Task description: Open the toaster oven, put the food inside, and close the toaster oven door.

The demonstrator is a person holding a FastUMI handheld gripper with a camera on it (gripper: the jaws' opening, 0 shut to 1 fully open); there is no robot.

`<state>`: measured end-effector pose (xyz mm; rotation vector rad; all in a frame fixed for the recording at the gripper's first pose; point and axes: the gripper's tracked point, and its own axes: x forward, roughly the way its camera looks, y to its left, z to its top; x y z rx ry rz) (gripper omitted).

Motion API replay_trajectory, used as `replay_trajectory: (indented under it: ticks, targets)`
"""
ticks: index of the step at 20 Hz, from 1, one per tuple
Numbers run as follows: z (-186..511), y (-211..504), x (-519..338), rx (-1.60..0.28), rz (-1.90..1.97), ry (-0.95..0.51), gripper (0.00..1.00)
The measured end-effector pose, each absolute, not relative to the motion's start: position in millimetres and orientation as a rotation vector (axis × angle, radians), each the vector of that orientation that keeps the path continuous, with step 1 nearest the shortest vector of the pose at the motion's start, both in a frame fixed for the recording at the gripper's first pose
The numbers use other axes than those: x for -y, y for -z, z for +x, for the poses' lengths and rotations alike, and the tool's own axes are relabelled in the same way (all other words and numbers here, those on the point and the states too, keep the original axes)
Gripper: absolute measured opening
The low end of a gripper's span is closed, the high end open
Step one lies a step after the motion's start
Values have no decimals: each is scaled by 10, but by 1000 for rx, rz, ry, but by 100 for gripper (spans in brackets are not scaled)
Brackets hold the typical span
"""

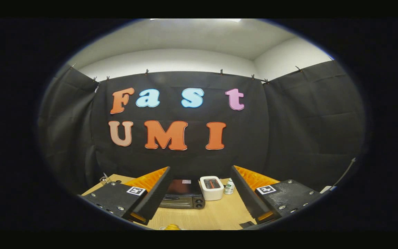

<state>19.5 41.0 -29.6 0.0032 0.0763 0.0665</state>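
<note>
— What are our fingers doing?

— Our gripper [199, 204] is spread wide, both fingers [157, 193] apart and grasping nothing; we hang above the wooden table [216, 216].

— And the toaster oven?

— We see the toaster oven [184, 197] beyond the fingers, in the gap between them and nearer the left one, which covers its left end. Its door looks closed.

— What stands next to it?

— A white box [211, 187] with a dark lid, just beside the oven on its right, and a small bottle [229, 186] past that, close to our right finger.

— The food?

— Something yellow [172, 227] lies on the table below the left finger, mostly cut off; we cannot tell what it is.
</note>
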Motion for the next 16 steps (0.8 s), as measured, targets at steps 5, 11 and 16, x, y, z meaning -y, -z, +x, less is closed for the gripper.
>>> replay_trajectory:
  ticks: [5,11,16]
  targets:
    - [309,628,-802,-142,-4,-131,100]
    - [512,1209,-1247,-239,-9,-201,100]
    - [704,1807,-1590,-327,-15,-245,100]
